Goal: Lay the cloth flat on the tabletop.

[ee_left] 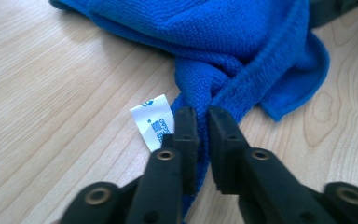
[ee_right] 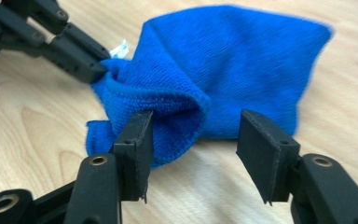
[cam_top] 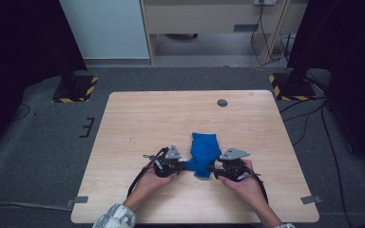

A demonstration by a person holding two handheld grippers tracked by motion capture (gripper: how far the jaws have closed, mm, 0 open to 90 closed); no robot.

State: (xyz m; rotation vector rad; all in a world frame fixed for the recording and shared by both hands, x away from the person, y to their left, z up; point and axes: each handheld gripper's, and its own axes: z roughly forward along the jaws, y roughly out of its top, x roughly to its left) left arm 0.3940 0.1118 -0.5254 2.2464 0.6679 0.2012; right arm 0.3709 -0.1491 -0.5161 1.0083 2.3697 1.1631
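1. Here, the left gripper has its two black jaws pinched nearly together on a bunched edge of the blue cloth; a thin fold of the fabric is squeezed between the pads.
2. Just beside that grip, on the jaws' left in the left gripper view, a small white label with blue print sticks up from the cloth's edge.
3. The right gripper stands about half open. A rolled fold of the cloth lies between its jaws and touches the left pad, while the right pad is clear of the fabric, so nothing is clamped.
4. In the right gripper view, the left gripper comes in from the upper left and bites the cloth's far corner, with the white label peeping out behind it.
5. From the high view, the cloth lies crumpled on the wooden table, in the near half, a little right of the table's middle.
6. The left gripper sits against the cloth's near left corner and the right gripper against its near right corner, each held in a hand coming from the table's near edge.
7. A small dark round disc sits in the tabletop well beyond the cloth, near the far edge.
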